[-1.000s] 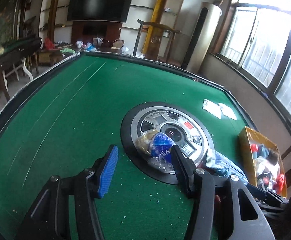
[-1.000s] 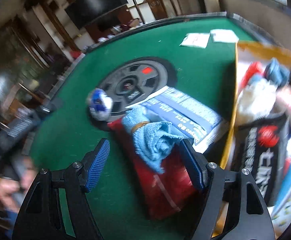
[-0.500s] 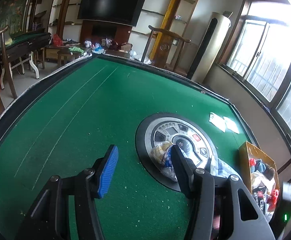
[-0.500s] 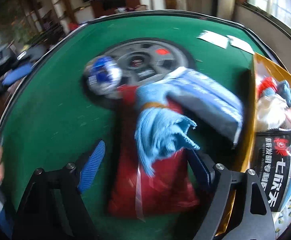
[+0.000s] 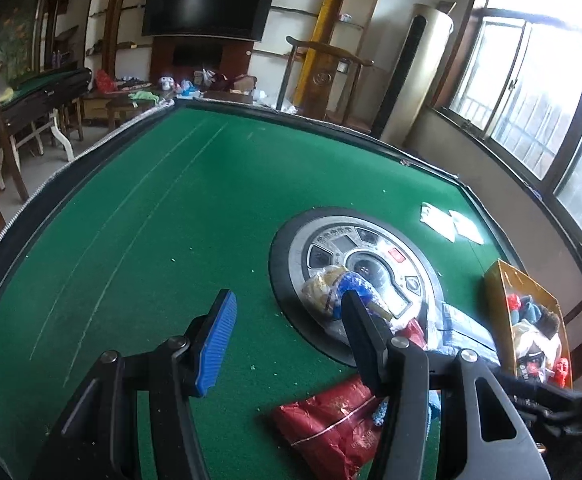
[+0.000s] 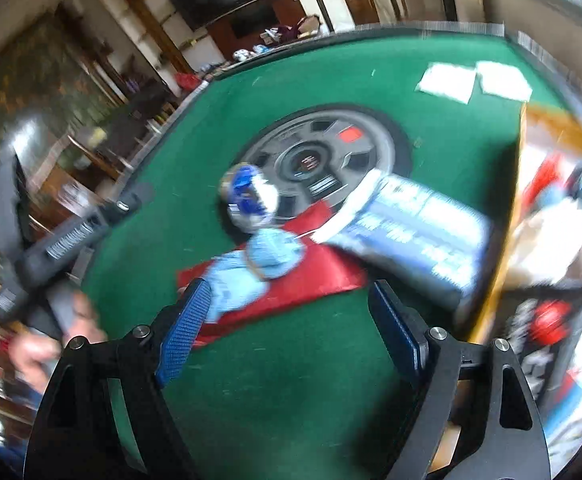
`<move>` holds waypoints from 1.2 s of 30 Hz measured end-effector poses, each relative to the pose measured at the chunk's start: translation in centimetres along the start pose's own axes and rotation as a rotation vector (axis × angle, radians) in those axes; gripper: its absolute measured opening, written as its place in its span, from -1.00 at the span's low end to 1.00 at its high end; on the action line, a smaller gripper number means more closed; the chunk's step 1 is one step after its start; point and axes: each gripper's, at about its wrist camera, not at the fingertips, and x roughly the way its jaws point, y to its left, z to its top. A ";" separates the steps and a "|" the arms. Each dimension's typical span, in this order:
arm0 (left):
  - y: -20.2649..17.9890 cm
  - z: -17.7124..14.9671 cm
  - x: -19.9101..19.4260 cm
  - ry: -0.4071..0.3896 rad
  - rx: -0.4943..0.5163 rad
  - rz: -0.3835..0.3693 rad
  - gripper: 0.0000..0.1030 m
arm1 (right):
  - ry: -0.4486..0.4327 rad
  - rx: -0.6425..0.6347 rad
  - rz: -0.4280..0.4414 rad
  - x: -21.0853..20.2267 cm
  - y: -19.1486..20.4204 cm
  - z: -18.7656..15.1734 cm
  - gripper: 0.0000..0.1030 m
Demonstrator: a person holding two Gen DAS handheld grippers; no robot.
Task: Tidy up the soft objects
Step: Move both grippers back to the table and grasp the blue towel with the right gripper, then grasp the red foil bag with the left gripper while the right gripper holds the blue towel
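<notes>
A rolled light-blue towel (image 6: 259, 268) lies on a flat red bag (image 6: 291, 284), which also shows in the left wrist view (image 5: 331, 428). A blue-and-white wrapped bundle (image 6: 249, 196) sits on the round grey panel (image 6: 331, 152), seen also in the left wrist view (image 5: 339, 292). A blue-white packet (image 6: 411, 236) lies beside the red bag. My right gripper (image 6: 291, 336) is open and empty, just short of the towel. My left gripper (image 5: 291, 344) is open and empty above the green felt, left of the bundle.
A yellow box (image 5: 503, 292) full of soft items stands at the table's right edge, blurred in the right wrist view (image 6: 527, 200). Two white paper sheets (image 6: 475, 80) lie at the far right. The table has a raised dark rim (image 5: 331, 124). Chairs stand beyond it.
My right gripper has pulled back from the towel and red bag, which now lie further ahead of its fingers. My left gripper has risen and drawn back, and the red bag has come into its view.
</notes>
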 end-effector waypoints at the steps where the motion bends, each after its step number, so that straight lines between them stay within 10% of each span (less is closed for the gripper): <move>1: 0.3 0.1 -0.1 -0.006 -0.011 0.007 0.07 | 0.007 0.038 0.054 0.3 -0.1 -0.1 0.61; 5: 1.6 0.2 -0.2 -0.012 -0.066 0.020 0.07 | 0.015 0.083 0.100 2.8 2.4 -0.5 0.40; 7: 1.7 0.3 0.0 -0.004 -0.073 0.018 0.07 | 0.010 0.097 0.064 4.1 3.2 -0.4 -0.08; 14: 0.4 0.0 0.4 0.018 -0.014 -0.004 0.07 | -0.029 0.022 -0.094 6.9 4.7 0.7 -0.53; 24: -5.5 -2.9 2.8 0.211 0.337 -0.097 0.09 | -0.214 -0.011 -0.044 0.0 1.2 -1.5 -0.54; 30: -8.8 -6.2 3.0 0.214 0.639 -0.070 0.11 | -0.278 0.070 -0.001 -2.3 -1.7 -2.6 -0.54; 36: -8.8 -6.3 3.2 0.143 0.671 -0.039 0.33 | -0.275 0.074 0.044 -2.0 -1.6 -2.7 -0.54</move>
